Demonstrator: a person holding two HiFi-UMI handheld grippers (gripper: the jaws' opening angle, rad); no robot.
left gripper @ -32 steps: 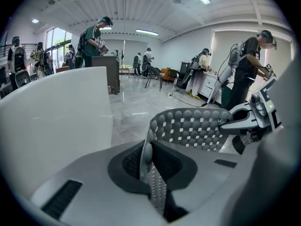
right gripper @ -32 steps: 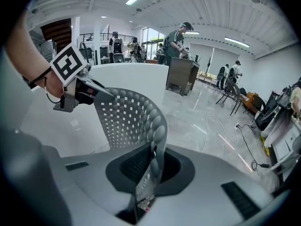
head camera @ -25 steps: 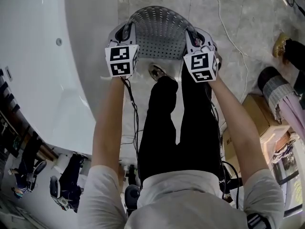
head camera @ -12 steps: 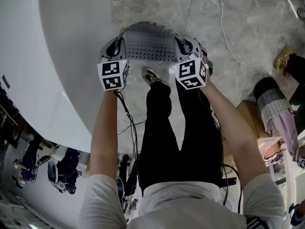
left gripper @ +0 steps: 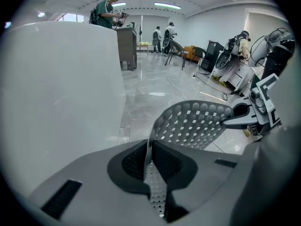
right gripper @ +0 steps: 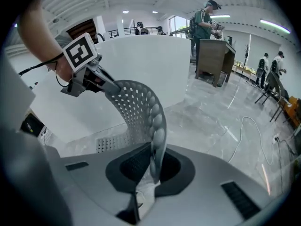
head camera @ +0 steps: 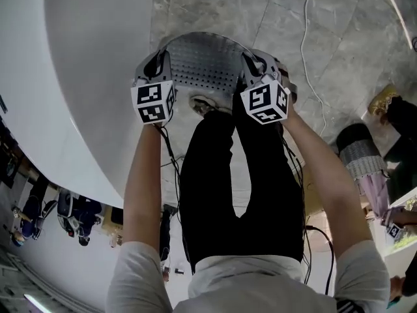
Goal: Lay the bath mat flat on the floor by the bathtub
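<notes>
Grey perforated rubber bath mat [head camera: 205, 64], pinched at two opposite edges above the floor.
Mat hangs in an arch between the left gripper [head camera: 158, 62] and the right gripper [head camera: 253, 62], over the grey marble floor [head camera: 215, 5], just beside the outer wall of the white bathtub [head camera: 85, 77]. Left jaws nearly closed, clamping a thin edge of the mat edge-on between the dark pads. Right jaws nearly closed likewise, gripping the bubbled rim of the mat. Whether the mat's far edge touches the floor cannot be told.
</notes>
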